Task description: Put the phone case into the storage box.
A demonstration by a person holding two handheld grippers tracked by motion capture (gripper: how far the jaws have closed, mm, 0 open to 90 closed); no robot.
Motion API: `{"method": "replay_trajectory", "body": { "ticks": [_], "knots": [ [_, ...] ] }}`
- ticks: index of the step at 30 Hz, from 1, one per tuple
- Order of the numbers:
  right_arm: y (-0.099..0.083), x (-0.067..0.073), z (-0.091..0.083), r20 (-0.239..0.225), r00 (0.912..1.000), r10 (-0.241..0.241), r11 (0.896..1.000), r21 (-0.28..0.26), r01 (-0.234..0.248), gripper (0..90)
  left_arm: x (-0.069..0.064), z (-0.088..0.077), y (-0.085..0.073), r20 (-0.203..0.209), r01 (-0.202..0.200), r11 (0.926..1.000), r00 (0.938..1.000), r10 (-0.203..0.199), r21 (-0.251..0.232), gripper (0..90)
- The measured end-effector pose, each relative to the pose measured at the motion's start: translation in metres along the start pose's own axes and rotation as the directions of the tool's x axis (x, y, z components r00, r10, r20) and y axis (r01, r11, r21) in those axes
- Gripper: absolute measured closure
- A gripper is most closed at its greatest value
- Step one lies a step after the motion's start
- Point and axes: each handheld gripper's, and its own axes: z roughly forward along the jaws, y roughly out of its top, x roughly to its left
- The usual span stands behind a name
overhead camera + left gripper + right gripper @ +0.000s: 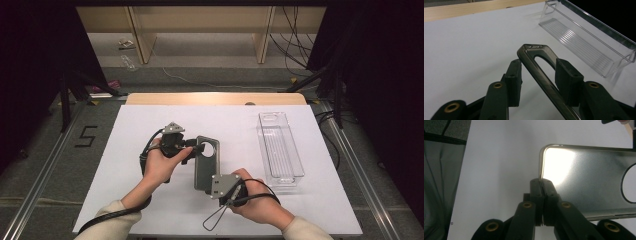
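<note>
My cream sleeves [107, 220], my left claw [192, 148] and right claw [216, 186] black with brass-ringed screws, grey three-cornered top plates, black trailing cables [112, 214]

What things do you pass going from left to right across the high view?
Floor number 5 → left gripper → dark phone case → clear plastic tray.

We saw the phone case [206, 162] near the middle of the surface [150, 125], between the left hand-held gripper [192, 150] and right hand-held gripper [216, 189]. The tray [280, 147] lay to its right, well apart.
</note>
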Motion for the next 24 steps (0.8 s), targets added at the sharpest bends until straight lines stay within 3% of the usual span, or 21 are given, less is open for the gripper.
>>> {"method": "replay_trajectory", "body": {
  "ticks": [6, 12, 16, 24],
  "knots": [
    [-0.001, 0.001, 0.003, -0.005, 1.0000, -0.001, 1.000, 0.009, 0.001, 89.4, -0.003, -0.002, 0.001, 0.026, 0.029, 0.9995, 0.9992, -0.029, -0.008, 64.0],
    [0.000, 0.004, 0.007, 0.000, 0.9995, -0.032, 0.999, 0.026, 0.032, 89.5, -0.006, -0.004, 0.002, 0.056, 0.053, 0.9983, 0.9971, -0.051, -0.026, 69.6],
    [0.000, 0.004, 0.009, 0.006, 0.9991, -0.042, 0.998, 0.039, 0.041, 89.5, -0.007, -0.007, 0.003, 0.096, 0.094, 0.9947, 0.9914, -0.089, -0.043, 73.7],
    [-0.002, 0.004, 0.013, 0.025, 0.9982, -0.054, 0.997, 0.058, 0.053, 89.5, -0.013, -0.011, 0.005, 0.139, 0.109, 0.9914, 0.9854, -0.098, -0.073, 79.7]
  ]
}}
